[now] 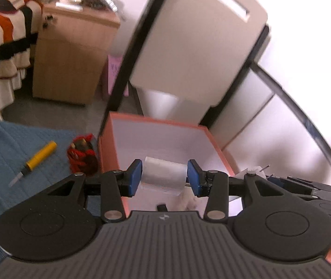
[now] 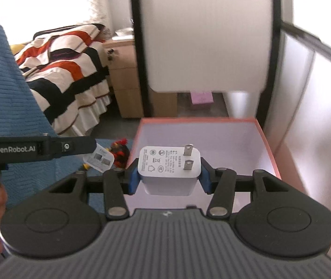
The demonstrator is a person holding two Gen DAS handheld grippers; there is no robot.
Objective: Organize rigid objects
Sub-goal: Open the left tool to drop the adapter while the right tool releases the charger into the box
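An orange box (image 1: 109,137) with a white inside sits on the blue cloth; it also shows in the right wrist view (image 2: 268,144). My left gripper (image 1: 164,176) is shut on a white block-shaped charger (image 1: 164,174) and holds it over the box's near left part. My right gripper (image 2: 169,174) is shut on a white plug adapter (image 2: 169,169) with two prongs pointing up, held over the near edge of the box. The left gripper and its white charger (image 2: 99,159) show at the left of the right wrist view.
A yellow utility knife (image 1: 37,158) and a red and black bundle (image 1: 82,158) lie on the blue cloth (image 1: 7,144) left of the box. A white chair (image 1: 195,46) stands behind the box. A wooden nightstand (image 1: 72,53) and a bed (image 1: 0,30) are further back.
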